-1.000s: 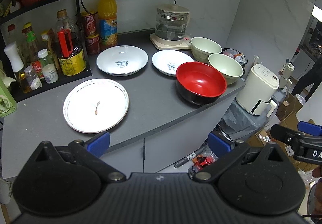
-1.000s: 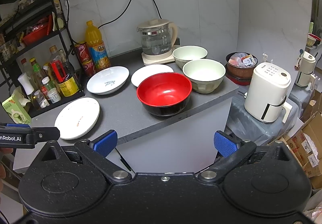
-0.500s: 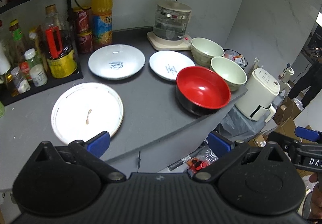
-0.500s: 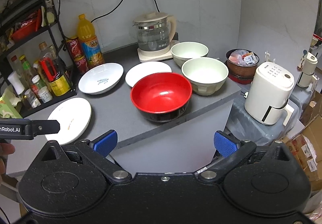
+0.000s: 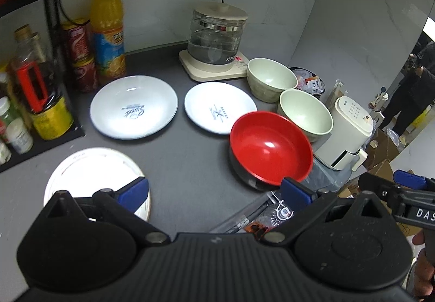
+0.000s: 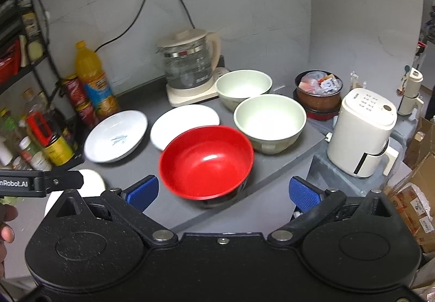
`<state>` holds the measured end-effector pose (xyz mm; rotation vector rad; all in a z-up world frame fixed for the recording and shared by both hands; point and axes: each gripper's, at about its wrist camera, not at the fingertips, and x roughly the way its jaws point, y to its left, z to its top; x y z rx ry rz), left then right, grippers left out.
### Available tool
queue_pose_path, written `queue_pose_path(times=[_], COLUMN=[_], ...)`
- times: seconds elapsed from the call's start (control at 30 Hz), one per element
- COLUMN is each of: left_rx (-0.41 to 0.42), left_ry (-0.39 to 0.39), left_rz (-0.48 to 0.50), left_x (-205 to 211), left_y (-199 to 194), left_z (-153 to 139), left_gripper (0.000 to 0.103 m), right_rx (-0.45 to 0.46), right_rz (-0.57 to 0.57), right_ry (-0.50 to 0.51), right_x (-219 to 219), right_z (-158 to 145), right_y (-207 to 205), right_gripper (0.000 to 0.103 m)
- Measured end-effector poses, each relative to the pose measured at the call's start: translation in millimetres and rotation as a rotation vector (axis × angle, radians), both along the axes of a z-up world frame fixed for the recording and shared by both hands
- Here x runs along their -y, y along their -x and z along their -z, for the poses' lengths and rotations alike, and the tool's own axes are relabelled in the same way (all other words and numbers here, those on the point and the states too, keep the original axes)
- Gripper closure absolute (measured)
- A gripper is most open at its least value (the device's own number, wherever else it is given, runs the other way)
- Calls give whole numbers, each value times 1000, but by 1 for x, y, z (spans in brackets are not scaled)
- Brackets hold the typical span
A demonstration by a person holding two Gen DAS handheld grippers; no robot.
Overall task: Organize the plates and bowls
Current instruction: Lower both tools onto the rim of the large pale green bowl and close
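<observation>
On the grey counter [image 5: 190,163] stand a red bowl [image 5: 270,148] [image 6: 206,162] at the front edge, two pale green bowls [image 5: 305,114] [image 5: 272,79] [image 6: 269,118] [image 6: 243,84] behind it, a small white plate [image 5: 220,107] [image 6: 185,122], a deep white plate [image 5: 133,106] [image 6: 115,135] and a large flat white plate [image 5: 89,169] at the front left. My left gripper [image 5: 214,193] is open and empty, its left finger over the flat plate's near edge. My right gripper [image 6: 223,193] is open and empty, just in front of the red bowl.
A glass kettle [image 5: 217,41] on its base stands at the back. An orange drink bottle [image 5: 107,30], cans and a rack of bottles [image 5: 35,90] line the left. A white air fryer [image 6: 363,133] and a brown pot [image 6: 318,93] sit right of the counter. Boxes lie below.
Both grippers have moved forward toward the counter. The left one now reaches over the flat plate's near edge, and the right one has closed in on the red bowl.
</observation>
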<state>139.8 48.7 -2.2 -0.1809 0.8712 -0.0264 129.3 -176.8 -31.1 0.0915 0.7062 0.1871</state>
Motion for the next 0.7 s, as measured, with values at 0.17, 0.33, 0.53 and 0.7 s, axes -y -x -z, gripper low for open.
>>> queue_pose_path(times=[0.17,0.33,0.53,0.7], left_rx=[-3,-14,-24,-25], left_ry=[7,11,17,25], left_rz=[36,81,142,176], left_x=[-8,-15,-12,-4], left_y=[-31,-58,-83,-100], left_z=[3,5,10,12], left_gripper=[1,1,1,1], right_rx=[-4,-49,-56,-68], right_rz=[48,97,163,197], right_ry=[-5,-12,-15,-55], right_x=[-9,-14,-12,0], right_z=[4,8,12,12], right_y=[-21,-42,-57,-69], right_gripper=[0,0,0,0])
